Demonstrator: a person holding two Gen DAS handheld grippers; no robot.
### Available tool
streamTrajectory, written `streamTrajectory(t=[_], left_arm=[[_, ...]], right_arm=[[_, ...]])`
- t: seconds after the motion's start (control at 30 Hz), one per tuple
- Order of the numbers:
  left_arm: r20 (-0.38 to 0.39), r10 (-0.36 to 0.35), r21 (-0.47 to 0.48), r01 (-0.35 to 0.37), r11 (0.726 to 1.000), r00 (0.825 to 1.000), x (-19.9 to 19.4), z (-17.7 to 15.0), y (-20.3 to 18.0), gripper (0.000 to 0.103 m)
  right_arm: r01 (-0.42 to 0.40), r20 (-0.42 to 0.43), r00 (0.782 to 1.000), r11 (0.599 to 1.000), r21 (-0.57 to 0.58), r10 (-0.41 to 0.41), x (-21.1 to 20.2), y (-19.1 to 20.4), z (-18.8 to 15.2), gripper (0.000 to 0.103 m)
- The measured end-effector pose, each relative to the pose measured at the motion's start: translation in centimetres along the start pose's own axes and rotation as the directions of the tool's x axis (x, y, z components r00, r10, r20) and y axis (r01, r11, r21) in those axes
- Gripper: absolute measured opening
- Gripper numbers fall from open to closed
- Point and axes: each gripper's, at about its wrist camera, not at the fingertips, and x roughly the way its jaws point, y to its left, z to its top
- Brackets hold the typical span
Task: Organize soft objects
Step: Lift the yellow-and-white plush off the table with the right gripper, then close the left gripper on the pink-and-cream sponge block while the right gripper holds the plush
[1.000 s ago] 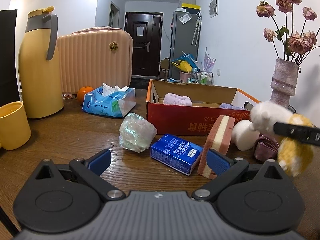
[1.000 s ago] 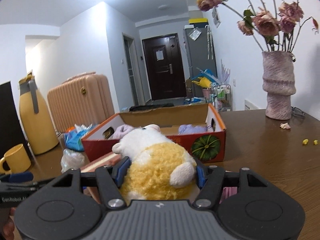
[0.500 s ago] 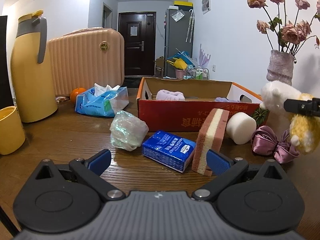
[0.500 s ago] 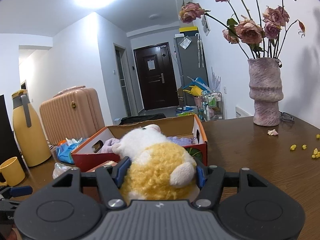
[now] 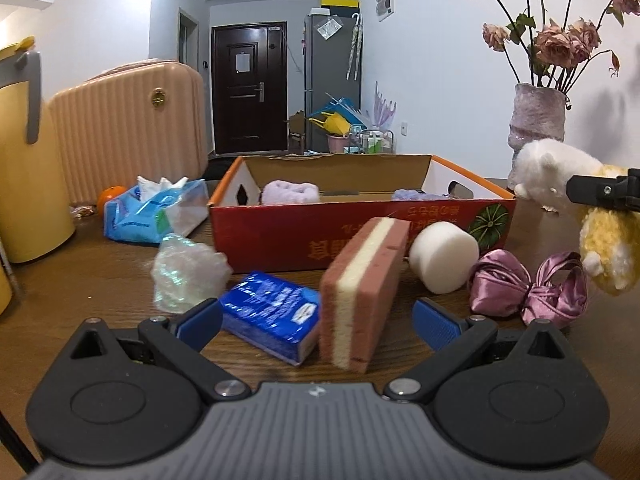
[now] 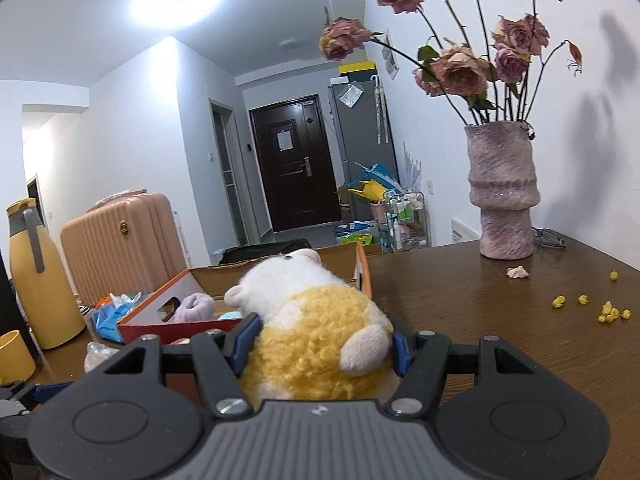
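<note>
Gripping a yellow-and-white plush toy [image 6: 316, 320], the right gripper [image 6: 320, 346] fills the lower centre of the right wrist view, its blue pads pressed into the toy's curly yellow body from both sides, jaws about half apart. The toy's white head points toward the red cardboard box [image 6: 160, 316] at middle left, where a lilac towel roll [image 6: 194, 306] lies inside. A mauve vase [image 6: 502, 196] of dried roses stands on the wooden table [image 6: 500, 320] at right.

Left wrist view: the left gripper [image 5: 316, 324] at lower centre has its fingers spread wide and holds nothing. Between and just beyond its tips stand a pink-and-cream sponge [image 5: 362, 292] on edge and a blue tissue packet [image 5: 272, 320]. A white foam cylinder [image 5: 442, 258] and a pink satin bow [image 5: 528, 288] lie to the right, before the box.
</note>
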Motion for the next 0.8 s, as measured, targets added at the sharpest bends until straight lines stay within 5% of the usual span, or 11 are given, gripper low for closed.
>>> streamTrajectory(t=[0.8], left_arm=[[-0.04, -0.012, 0.037, 0.013, 0.999, 0.999, 5.7, 2.3, -2.6, 0.103]], right_arm=[[0.104, -0.039, 0.994, 0.994, 0.022, -0.103, 1.8, -3.5, -0.1, 0.063]])
